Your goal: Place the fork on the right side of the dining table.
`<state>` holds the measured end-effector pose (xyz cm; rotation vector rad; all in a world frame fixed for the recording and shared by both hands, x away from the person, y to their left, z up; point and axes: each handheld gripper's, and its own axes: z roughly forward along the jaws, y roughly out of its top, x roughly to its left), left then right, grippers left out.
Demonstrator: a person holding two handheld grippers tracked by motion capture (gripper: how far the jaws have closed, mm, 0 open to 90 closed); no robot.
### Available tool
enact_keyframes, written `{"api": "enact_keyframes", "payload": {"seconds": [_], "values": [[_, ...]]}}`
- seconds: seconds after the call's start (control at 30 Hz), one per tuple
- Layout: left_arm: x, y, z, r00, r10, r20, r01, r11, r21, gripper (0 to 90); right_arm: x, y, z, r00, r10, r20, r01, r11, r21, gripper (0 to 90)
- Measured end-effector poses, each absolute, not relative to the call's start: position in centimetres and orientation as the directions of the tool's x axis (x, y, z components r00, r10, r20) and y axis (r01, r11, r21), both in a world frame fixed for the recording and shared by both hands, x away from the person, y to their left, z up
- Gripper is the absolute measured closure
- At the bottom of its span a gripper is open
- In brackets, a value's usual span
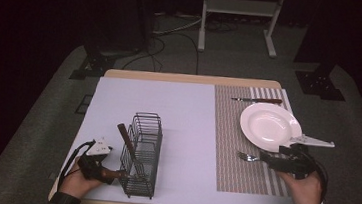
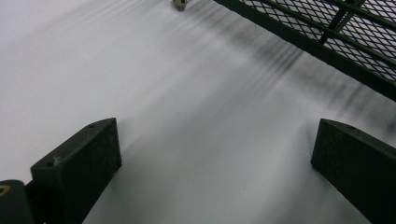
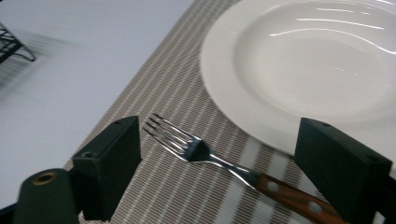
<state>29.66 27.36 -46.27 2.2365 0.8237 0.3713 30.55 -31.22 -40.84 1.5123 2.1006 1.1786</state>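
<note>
A fork (image 1: pixel 249 157) (image 3: pixel 201 151) with a riveted wooden handle lies on the striped placemat (image 1: pixel 231 137) (image 3: pixel 177 79), just in front of a white plate (image 1: pixel 269 125) (image 3: pixel 303 60). My right gripper (image 1: pixel 273 161) (image 3: pixel 219 140) is open, its jaws standing either side of the fork's neck without touching it. A black wire caddy (image 1: pixel 141 153) (image 2: pixel 327 28) stands at the front left with a wooden-handled utensil (image 1: pixel 127 142) leaning in it. My left gripper (image 1: pixel 97 167) (image 2: pixel 215 135) is open beside the caddy, low over the bare white tabletop.
A wooden-handled knife (image 1: pixel 257 100) lies on the placemat beyond the plate. The white tabletop (image 1: pixel 183 112) stretches between caddy and placemat. Both hands come in over the table's front edge. Dark stands and cables are on the floor behind.
</note>
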Motion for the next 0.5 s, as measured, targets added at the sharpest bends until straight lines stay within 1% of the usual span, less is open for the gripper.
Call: {"api": "enact_keyframes", "payload": {"seconds": [0.13,0.27,0.37,0.5], "values": [[29.7,27.4,-46.3,0.756,0.654,0.023,0.449,-0.545,0.708,0.0,30.8,-29.7,-40.6,-0.458,0.866,0.199,0.621,0.152,0.769,10.6],[29.7,27.4,-46.3,0.757,0.653,0.024,0.449,-0.546,0.708,0.0,31.1,-28.0,-40.4,-0.499,0.849,0.174,0.603,0.196,0.773,9.9],[29.7,27.4,-46.3,0.757,0.653,0.025,0.448,-0.545,0.708,0.0,31.5,-26.7,-40.3,-0.533,0.831,0.158,0.590,0.232,0.774,2.2],[29.7,27.4,-46.3,0.757,0.653,0.024,0.448,-0.546,0.708,0.0,31.8,-25.0,-40.2,-0.575,0.805,0.147,0.561,0.257,0.787,0.0]]}}
